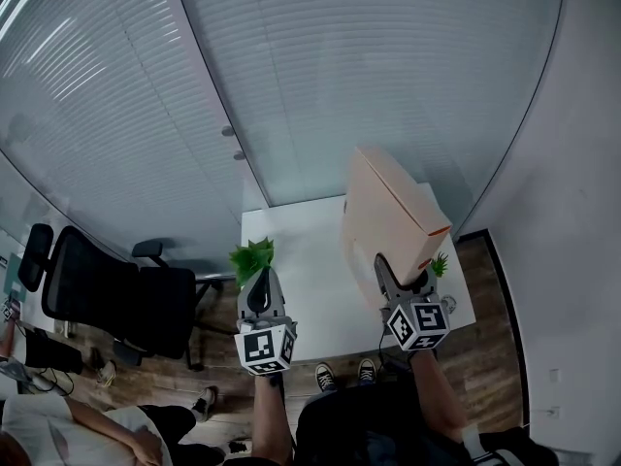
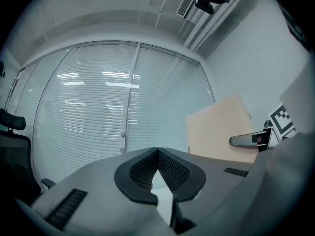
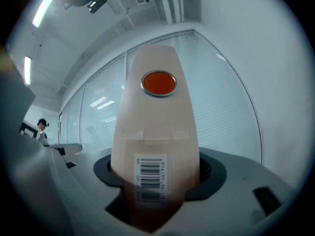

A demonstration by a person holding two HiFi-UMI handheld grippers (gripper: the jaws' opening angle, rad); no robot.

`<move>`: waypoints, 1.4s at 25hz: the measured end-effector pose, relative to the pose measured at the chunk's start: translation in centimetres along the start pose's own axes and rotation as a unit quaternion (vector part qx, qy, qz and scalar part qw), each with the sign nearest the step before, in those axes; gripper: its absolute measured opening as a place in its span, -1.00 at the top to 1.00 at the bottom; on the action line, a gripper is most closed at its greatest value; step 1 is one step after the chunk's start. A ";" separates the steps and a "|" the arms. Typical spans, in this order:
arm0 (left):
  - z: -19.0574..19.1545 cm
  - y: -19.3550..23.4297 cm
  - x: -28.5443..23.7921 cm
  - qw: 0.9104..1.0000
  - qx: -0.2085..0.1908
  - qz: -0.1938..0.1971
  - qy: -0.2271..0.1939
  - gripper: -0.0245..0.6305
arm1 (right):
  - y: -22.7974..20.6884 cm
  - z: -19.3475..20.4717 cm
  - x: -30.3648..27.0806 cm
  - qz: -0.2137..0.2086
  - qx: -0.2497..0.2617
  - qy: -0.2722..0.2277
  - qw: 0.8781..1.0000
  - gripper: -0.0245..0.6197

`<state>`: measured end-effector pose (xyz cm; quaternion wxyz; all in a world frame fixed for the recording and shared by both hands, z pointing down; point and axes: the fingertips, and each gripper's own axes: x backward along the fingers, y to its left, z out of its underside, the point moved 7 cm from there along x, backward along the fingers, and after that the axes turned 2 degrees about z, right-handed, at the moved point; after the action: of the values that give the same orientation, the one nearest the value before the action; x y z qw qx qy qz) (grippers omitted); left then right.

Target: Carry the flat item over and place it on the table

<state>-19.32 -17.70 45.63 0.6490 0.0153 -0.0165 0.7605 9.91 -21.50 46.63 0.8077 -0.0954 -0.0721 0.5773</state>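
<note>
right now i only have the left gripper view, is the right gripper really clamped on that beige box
Observer: Yes. The right gripper view shows the right gripper shut on the flat box, with a barcode label on the narrow edge facing the camera.
Operator: is the table under it
Observer: In the head view the box shows upright over the right part of the white table.
Operator: anything in the way
Observer: A small green plant shows at the table's left edge, by the left gripper.
</note>
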 end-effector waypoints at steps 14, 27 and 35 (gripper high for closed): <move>0.6 0.5 0.4 1.000 -0.001 0.009 0.003 0.92 | -3.5 11.7 -3.2 0.054 -0.432 0.069 0.898 -0.02; 1.3 0.9 0.6 1.000 0.005 0.012 0.012 0.92 | -4.6 22.2 -5.0 0.168 -0.588 0.087 0.786 0.00; 1.7 0.8 0.7 1.000 0.007 0.016 0.016 0.92 | -4.8 26.4 -5.4 0.221 -0.604 0.089 0.761 0.00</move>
<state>-20.19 -17.17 47.34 0.6366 0.0074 -0.0010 0.7711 6.58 -26.23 73.35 0.4358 -0.6277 -0.3105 0.5654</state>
